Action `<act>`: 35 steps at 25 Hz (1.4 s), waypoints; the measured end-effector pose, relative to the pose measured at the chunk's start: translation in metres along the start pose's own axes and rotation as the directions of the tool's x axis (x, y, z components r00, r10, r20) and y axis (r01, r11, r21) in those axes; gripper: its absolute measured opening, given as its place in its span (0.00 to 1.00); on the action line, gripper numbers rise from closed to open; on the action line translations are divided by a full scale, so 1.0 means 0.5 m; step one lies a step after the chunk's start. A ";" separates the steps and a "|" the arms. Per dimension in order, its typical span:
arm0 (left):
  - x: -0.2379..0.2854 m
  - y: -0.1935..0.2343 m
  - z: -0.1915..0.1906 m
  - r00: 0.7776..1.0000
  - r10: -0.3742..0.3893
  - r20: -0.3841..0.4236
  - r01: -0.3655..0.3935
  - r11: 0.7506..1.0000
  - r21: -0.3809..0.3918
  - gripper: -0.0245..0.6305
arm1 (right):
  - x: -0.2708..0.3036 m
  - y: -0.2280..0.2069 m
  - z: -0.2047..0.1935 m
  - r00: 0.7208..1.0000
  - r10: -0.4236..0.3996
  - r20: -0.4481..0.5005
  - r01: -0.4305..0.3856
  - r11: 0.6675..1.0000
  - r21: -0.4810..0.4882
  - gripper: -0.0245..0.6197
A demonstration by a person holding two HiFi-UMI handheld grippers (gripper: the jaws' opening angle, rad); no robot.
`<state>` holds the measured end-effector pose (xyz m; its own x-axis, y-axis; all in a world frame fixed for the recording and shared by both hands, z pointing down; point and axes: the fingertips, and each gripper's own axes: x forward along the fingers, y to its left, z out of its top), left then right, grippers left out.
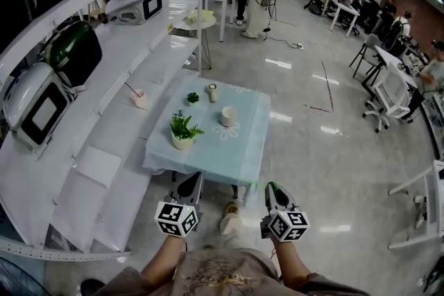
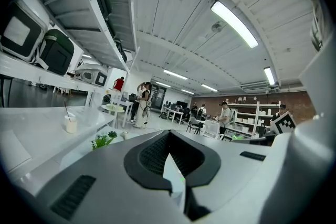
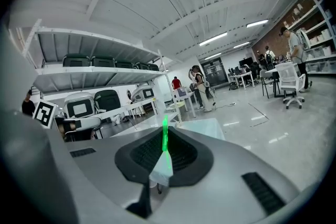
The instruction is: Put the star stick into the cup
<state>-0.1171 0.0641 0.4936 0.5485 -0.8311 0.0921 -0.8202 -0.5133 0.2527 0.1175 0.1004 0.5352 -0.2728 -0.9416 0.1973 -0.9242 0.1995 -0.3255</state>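
Note:
A white cup (image 1: 227, 116) stands on a small table with a light-blue cloth (image 1: 250, 149), well ahead of both grippers. My right gripper (image 1: 272, 189) is held low in front of the table's near edge, shut on a thin green stick (image 3: 165, 136) that pokes up between its jaws; the stick's star end is not visible. The green tip (image 1: 270, 185) also shows in the head view. My left gripper (image 1: 189, 181) hovers level with it to the left, jaws together with nothing in them (image 2: 169, 157).
On the cloth there are also a potted plant (image 1: 182, 129), a smaller plant (image 1: 192, 98) and a small jar (image 1: 212, 92). White shelving (image 1: 104, 121) with cases runs along the left and holds a cup with a straw (image 1: 141, 98). People stand at desks far behind.

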 end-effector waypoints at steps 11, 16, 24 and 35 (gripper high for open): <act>0.167 0.066 0.034 1.000 -0.005 -0.004 0.005 1.000 0.015 0.07 | 0.175 -0.060 0.043 1.000 0.015 0.006 -0.015 1.000 0.020 0.07; 0.252 0.098 0.058 1.000 0.019 -0.005 -0.019 1.000 0.010 0.07 | 0.275 -0.083 0.081 0.999 0.051 -0.011 -0.051 0.999 0.016 0.07; 0.387 0.144 0.094 0.998 0.069 0.006 -0.069 0.998 -0.002 0.07 | 0.425 -0.133 0.146 0.993 0.116 -0.032 -0.116 0.993 0.000 0.07; 0.519 0.203 0.112 0.990 0.140 0.030 -0.139 0.990 -0.013 0.07 | 0.582 -0.178 0.195 0.980 0.192 -0.058 -0.194 0.980 -0.031 0.07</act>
<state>-0.0674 -0.2156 0.4893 0.4233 -0.9007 0.0975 -0.8864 -0.3895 0.2503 0.1466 -0.2177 0.5314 -0.4605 -0.8683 0.1846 -0.8615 0.3870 -0.3288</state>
